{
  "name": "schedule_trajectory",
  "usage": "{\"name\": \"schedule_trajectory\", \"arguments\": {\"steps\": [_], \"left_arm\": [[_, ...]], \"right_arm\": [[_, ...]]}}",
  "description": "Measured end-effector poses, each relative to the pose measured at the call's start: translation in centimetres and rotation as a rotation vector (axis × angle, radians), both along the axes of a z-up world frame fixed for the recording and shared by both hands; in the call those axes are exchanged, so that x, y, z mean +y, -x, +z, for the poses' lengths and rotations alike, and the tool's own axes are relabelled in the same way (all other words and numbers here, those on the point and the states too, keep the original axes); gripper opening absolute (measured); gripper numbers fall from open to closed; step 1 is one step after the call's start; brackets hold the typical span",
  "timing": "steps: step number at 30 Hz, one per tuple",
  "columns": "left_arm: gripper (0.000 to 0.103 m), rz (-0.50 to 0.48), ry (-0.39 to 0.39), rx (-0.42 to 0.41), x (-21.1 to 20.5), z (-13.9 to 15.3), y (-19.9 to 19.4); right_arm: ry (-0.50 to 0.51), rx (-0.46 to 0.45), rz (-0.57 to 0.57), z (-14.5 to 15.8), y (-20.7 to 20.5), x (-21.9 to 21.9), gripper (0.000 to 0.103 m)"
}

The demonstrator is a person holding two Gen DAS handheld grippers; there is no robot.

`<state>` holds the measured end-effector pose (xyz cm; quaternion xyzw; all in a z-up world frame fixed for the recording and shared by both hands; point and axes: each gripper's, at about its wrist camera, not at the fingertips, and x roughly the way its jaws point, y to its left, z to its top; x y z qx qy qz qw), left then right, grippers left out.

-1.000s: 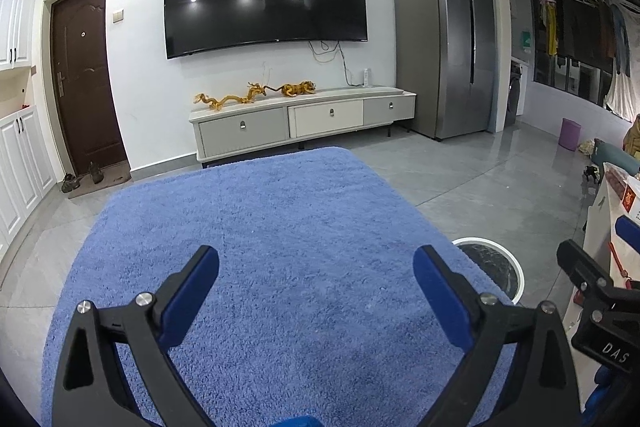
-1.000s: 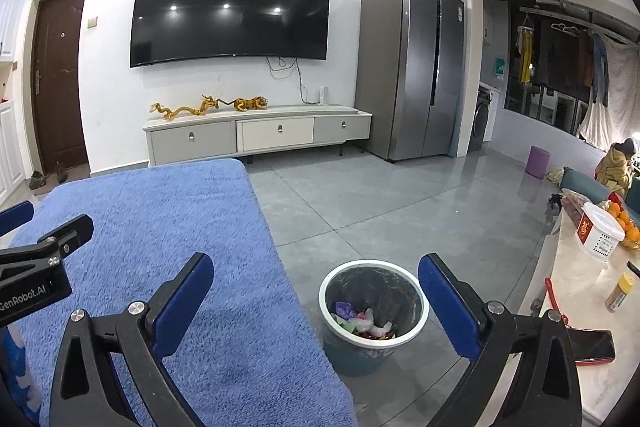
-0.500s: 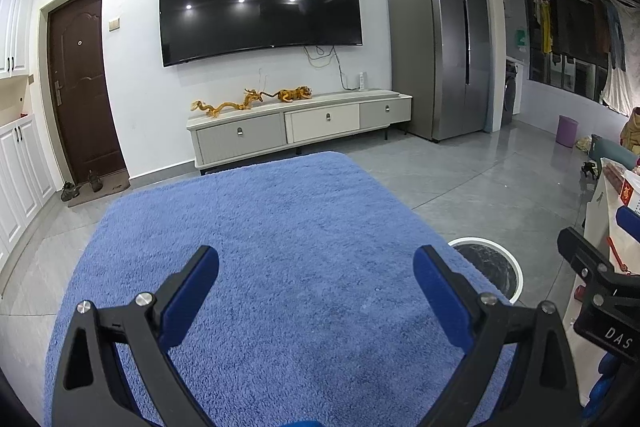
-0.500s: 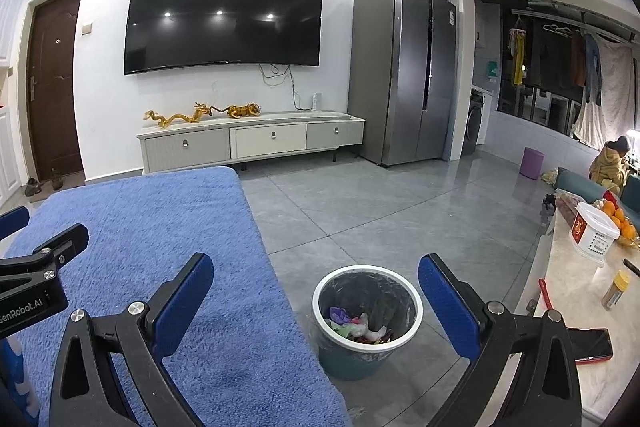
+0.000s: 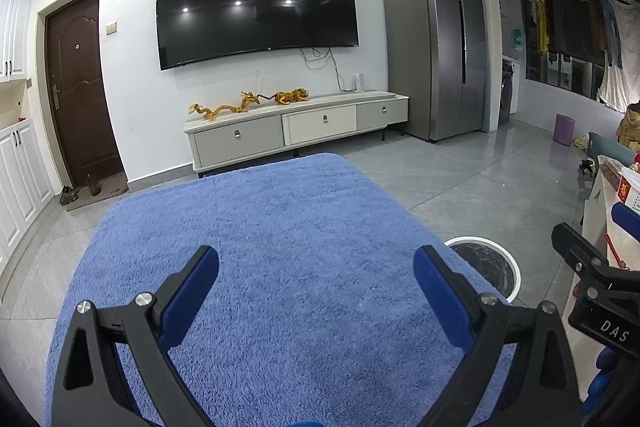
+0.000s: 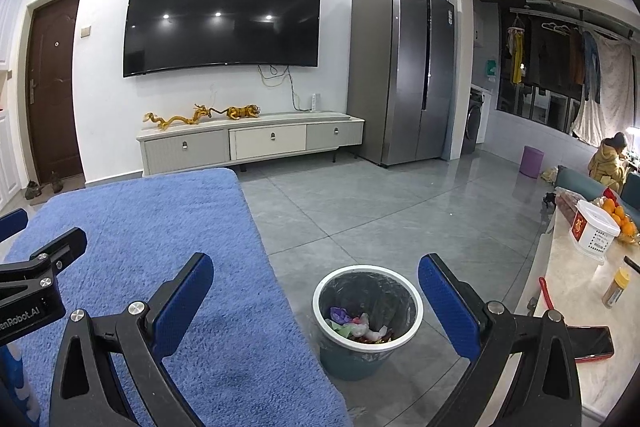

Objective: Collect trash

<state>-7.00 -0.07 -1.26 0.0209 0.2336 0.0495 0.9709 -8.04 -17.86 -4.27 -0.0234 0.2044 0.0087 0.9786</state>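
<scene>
- Trash (image 6: 362,325) sits in the lined bin (image 6: 414,301) on the grey floor, beside my blue towel (image 6: 160,227).
- My right claw (image 6: 316,297) gapes wide, empty, above it.
- My left claw (image 5: 316,287) gapes too, over the towel.

The trash bin (image 6: 367,321) stands upright on the grey tiled floor just beside the blue-covered surface, to my right. It has a white rim and dark liner, and holds crumpled trash (image 6: 358,325) at the bottom.

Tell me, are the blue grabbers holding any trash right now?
No. The left gripper and right gripper are both open with nothing between their fingers. Trash lies in the bin.
</scene>
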Motion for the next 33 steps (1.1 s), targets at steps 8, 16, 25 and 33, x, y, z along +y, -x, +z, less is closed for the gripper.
{"name": "schedule_trajectory", "arguments": {"steps": [8,16,25,33], "left_arm": [[0.098,-0.012,-0.008,-0.005,-0.4,0.0,0.3],[0.098,-0.026,-0.006,-0.006,-0.6,0.0,0.7],[0.098,-0.035,-0.016,-0.015,-1.0,0.2,0.9],[0.098,-0.038,-0.022,-0.019,-1.2,0.2,1.2]], "right_arm": [[-0.005,0.008,-0.004,-0.1,0.0,-0.3,0.103],[0.0,0.009,-0.004,-0.2,0.1,-0.5,0.103],[0.001,0.009,-0.004,-0.2,0.1,-0.5,0.103],[-0.001,0.006,-0.008,-0.1,0.2,-0.7,0.103]]}}
